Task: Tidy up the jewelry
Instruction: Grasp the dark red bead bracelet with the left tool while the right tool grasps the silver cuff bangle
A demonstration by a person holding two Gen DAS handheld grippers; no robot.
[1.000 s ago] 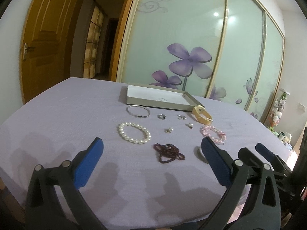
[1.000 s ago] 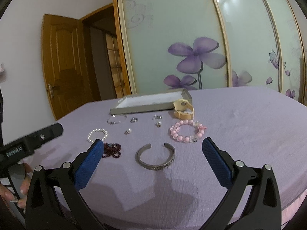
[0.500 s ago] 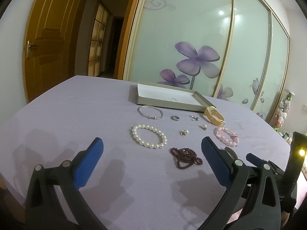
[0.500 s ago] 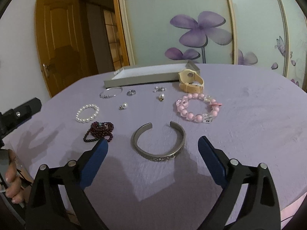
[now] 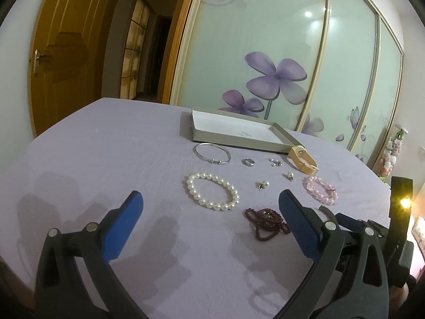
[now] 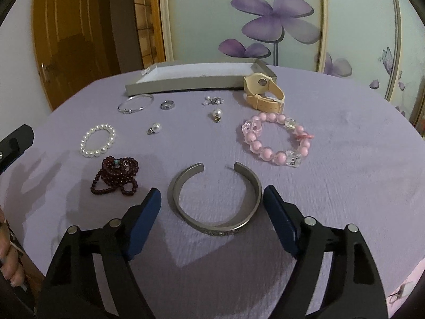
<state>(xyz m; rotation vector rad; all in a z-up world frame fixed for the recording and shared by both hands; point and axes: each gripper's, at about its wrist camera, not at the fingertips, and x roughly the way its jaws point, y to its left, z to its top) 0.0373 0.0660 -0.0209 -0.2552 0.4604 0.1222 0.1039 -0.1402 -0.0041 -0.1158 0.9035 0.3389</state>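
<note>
The right gripper (image 6: 211,202) points down at the grey metal cuff (image 6: 215,199), its blue pads closing in with the cuff between them; the pads stand just outside the cuff's sides and do not yet press on it. The cuff lies flat on the counter (image 6: 345,172), which wears a lilac cloth, with its open gap turned away from the gripper.

Taking the cuff as the landmark: a dark red bead string (image 6: 115,175) lies bunched just to its left, and a white pearl bracelet (image 6: 97,141) lies beyond that. A pink bead bracelet (image 6: 276,139) lies beyond the cuff to the right. Farther back are two pearl earrings (image 6: 155,128), a small ring (image 6: 167,104), a thin silver bangle (image 6: 135,103), a cluster of small studs (image 6: 213,101) and a beige watch (image 6: 264,93). Farthest from the cuff, at the back of the counter, sits a shallow grey box (image 6: 186,81) with a white lining, holding no jewelry.

The left gripper (image 5: 209,223) hovers well to the left of the cuff, over bare cloth, its pads wide apart with nothing between them.
</note>
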